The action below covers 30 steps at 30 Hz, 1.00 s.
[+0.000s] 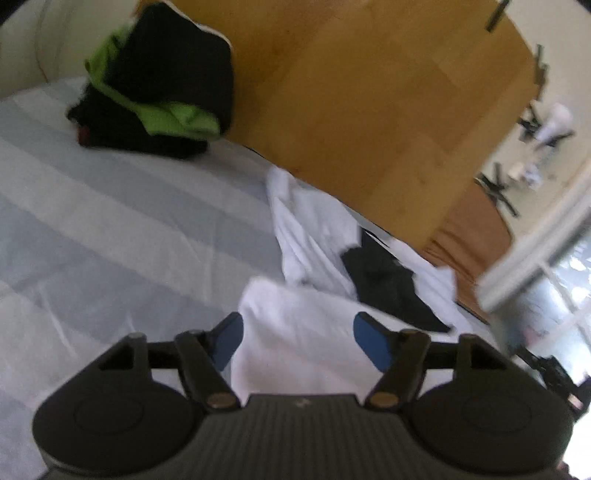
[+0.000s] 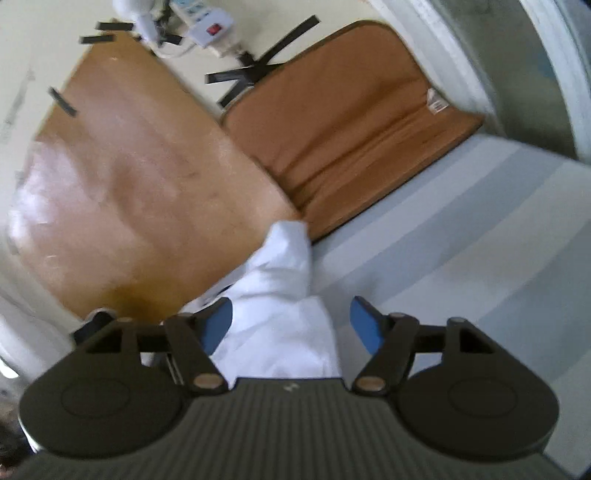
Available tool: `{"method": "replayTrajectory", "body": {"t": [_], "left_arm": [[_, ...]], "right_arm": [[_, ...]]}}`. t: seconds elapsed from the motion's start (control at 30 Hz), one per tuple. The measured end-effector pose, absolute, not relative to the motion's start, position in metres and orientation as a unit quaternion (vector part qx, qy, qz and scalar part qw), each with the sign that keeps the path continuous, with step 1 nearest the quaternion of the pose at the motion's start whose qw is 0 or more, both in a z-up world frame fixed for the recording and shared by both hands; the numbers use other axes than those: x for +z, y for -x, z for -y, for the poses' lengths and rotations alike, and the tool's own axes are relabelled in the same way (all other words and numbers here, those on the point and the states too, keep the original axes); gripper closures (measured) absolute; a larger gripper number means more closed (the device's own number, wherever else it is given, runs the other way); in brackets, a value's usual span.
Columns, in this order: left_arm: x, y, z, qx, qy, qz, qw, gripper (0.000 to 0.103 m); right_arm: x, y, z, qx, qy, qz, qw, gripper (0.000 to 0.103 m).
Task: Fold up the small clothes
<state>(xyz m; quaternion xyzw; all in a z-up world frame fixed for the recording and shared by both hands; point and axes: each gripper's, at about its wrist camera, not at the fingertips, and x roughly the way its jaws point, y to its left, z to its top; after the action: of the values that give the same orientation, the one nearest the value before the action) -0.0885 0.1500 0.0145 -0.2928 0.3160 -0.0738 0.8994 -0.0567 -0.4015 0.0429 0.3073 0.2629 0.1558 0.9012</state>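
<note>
A white garment (image 1: 306,332) lies bunched on the striped sheet (image 1: 110,221), right under my left gripper (image 1: 300,341). Its blue pads stand wide apart and do not press the cloth. Beyond it lie more white cloth (image 1: 306,221) and a small black garment (image 1: 388,284). In the right wrist view my right gripper (image 2: 291,325) is open over a white garment (image 2: 280,295) that trails toward the sheet's edge. The cloth runs close by the left pad, and neither pad clamps it.
A pile of black and green clothes (image 1: 155,85) sits at the far left of the sheet. Beside the sheet are a wooden floor (image 2: 129,184) and a brown mat (image 2: 351,129). A power strip (image 2: 210,26) with cables lies further off. The striped sheet (image 2: 461,240) stretches to the right.
</note>
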Motion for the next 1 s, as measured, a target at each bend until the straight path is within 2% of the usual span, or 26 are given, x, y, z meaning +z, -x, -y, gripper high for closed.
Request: {"method": "replayTrajectory", "body": {"t": [0.03, 0.17, 0.2, 0.23, 0.27, 0.3, 0.37, 0.43, 0.47, 0.5, 0.53, 0.57, 0.6, 0.77, 1.0], "left_arm": [[0.010, 0.092, -0.153, -0.074, 0.294, -0.319, 0.898, 0.025], [0.000, 0.088, -0.155, -0.078, 0.287, -0.332, 0.895, 0.025], [0.000, 0.083, -0.149, -0.083, 0.286, -0.335, 0.894, 0.031], [-0.001, 0.080, -0.147, -0.091, 0.281, -0.337, 0.894, 0.056], [-0.001, 0.076, -0.140, -0.097, 0.269, -0.340, 0.896, 0.074], [-0.002, 0.070, -0.134, -0.090, 0.247, -0.346, 0.901, 0.098], [-0.006, 0.064, -0.128, -0.060, 0.210, -0.355, 0.909, 0.100], [-0.006, 0.062, -0.134, -0.059, 0.216, -0.360, 0.906, 0.100], [-0.003, 0.063, -0.136, -0.059, 0.219, -0.365, 0.903, 0.098], [0.000, 0.066, -0.139, -0.059, 0.219, -0.366, 0.903, 0.092], [0.005, 0.070, -0.142, -0.066, 0.217, -0.365, 0.903, 0.082], [0.010, 0.074, -0.146, -0.070, 0.213, -0.361, 0.905, 0.073], [0.019, 0.079, -0.151, -0.066, 0.207, -0.350, 0.911, 0.057], [0.065, 0.044, -0.158, -0.038, 0.143, -0.322, 0.935, 0.056], [0.083, -0.109, -0.115, -0.035, 0.049, -0.347, 0.936, 0.056]], "right_arm": [[0.042, 0.062, 0.403, 0.155, -0.292, -0.267, 0.905, 0.030], [0.029, 0.068, 0.395, 0.144, -0.254, -0.302, 0.908, 0.030], [0.025, 0.069, 0.391, 0.147, -0.250, -0.309, 0.906, 0.030], [0.023, 0.071, 0.386, 0.148, -0.239, -0.311, 0.908, 0.034], [0.022, 0.075, 0.379, 0.142, -0.212, -0.311, 0.916, 0.067], [0.020, 0.076, 0.374, 0.127, -0.177, -0.325, 0.920, 0.098], [0.019, 0.074, 0.376, 0.110, -0.188, -0.320, 0.922, 0.099], [0.024, 0.070, 0.378, 0.104, -0.185, -0.328, 0.920, 0.097], [0.029, 0.071, 0.379, 0.102, -0.178, -0.326, 0.923, 0.092], [0.036, 0.072, 0.382, 0.104, -0.180, -0.318, 0.925, 0.082], [0.044, 0.071, 0.387, 0.113, -0.190, -0.309, 0.925, 0.074], [0.052, 0.069, 0.389, 0.121, -0.199, -0.298, 0.926, 0.054], [0.062, 0.065, 0.391, 0.132, -0.200, -0.282, 0.929, 0.049], [0.102, 0.004, 0.353, 0.187, -0.121, -0.261, 0.939, 0.049], [0.098, -0.142, 0.263, 0.255, 0.003, -0.326, 0.910, 0.049]]}}
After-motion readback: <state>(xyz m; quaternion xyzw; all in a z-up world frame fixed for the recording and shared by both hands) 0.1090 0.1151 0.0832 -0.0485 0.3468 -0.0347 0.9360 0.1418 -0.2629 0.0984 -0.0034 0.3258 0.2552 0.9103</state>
